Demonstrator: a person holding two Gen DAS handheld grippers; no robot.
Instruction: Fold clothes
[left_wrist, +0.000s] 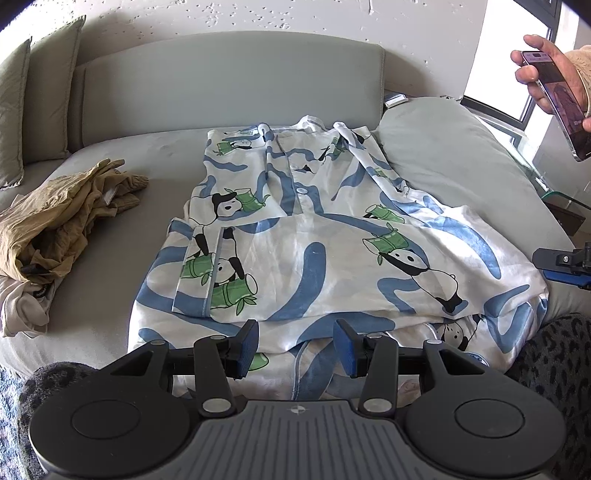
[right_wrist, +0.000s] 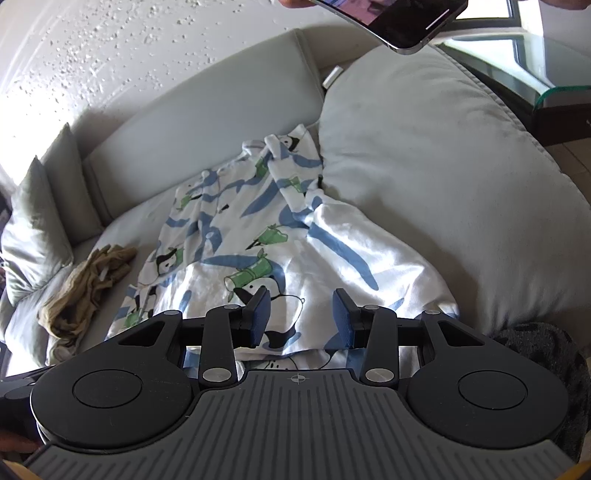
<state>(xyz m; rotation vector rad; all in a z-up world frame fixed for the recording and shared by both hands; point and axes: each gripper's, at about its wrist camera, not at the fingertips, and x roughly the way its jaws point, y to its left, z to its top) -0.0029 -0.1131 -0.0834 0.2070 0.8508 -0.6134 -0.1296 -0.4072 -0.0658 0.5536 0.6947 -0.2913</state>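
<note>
Grey sofa (left_wrist: 229, 85) under a textured wall, panda-print pyjama top (left_wrist: 314, 236) lay spread on its seat, tan garment (left_wrist: 66, 214) crumpled well apart, left tool (left_wrist: 295, 349) and right tool (right_wrist: 302, 319) hovered open, empty, at the top's near edge, phone (left_wrist: 557, 103) held above.

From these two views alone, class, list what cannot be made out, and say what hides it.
1. Near hem of the panda pajama top: left wrist view, behind the left gripper.
2. Phone: right wrist view, cut by the top edge.
3. Right gripper: left wrist view, cut by the right edge.
4. Tan garment: crumpled, type unclear.
</note>
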